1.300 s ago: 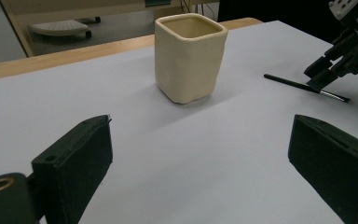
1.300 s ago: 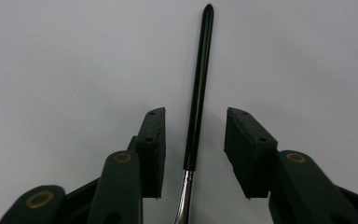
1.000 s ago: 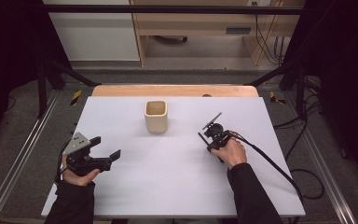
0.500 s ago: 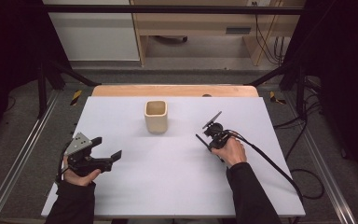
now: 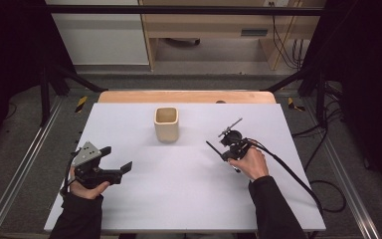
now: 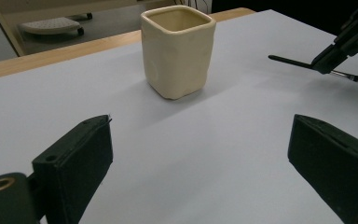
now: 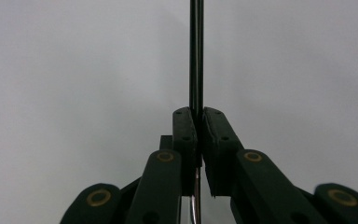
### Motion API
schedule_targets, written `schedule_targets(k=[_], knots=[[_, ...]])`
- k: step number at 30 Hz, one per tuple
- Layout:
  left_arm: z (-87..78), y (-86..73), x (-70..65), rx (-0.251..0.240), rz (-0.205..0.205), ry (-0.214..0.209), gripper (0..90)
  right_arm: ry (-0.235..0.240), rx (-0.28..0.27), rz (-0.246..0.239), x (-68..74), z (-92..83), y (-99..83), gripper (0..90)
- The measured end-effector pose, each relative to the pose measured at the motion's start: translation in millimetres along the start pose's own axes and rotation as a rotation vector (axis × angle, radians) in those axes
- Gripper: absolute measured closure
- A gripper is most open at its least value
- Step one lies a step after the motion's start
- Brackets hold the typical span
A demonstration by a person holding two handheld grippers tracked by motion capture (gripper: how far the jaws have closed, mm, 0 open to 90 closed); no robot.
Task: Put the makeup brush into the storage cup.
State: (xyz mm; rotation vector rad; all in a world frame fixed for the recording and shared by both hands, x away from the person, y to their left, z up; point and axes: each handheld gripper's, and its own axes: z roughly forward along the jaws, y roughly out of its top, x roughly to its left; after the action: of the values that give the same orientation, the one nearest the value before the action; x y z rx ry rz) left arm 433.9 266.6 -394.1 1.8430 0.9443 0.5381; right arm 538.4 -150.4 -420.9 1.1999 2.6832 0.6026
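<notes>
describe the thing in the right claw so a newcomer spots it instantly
On the white table, look right of the cream square cup to the right claw. Clamped in it is a thin black brush with a metal ferrule. It is the only long, slender item there.

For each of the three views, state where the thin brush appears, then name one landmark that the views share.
High view: the brush lies right of centre, clamped in the right claw above the table.
Left gripper view: the brush is at the upper right, right of the cream cup.
Right gripper view: the brush's handle runs up the middle from the shut jaws.
Shared landmark: the white table.
</notes>
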Motion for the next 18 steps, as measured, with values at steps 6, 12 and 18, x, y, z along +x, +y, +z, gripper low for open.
schedule_targets(k=[6, 12, 18], knots=[[3.6, 1.8, -8.0, 0.018, 0.032, -0.019, 6.2, 0.055, -0.059, -0.058, 10.2, -22.6, -6.2, 84.1], [9.1, 3.3, -19.0, 0.034, 0.065, -0.041, 6.1, 0.091, -0.100, -0.125, 20.4, -36.3, -12.7, 84.0], [18.9, 5.6, -32.9, 0.070, 0.116, -0.065, 6.0, 0.124, -0.129, -0.193, 32.2, -43.2, -17.0, 84.1]])
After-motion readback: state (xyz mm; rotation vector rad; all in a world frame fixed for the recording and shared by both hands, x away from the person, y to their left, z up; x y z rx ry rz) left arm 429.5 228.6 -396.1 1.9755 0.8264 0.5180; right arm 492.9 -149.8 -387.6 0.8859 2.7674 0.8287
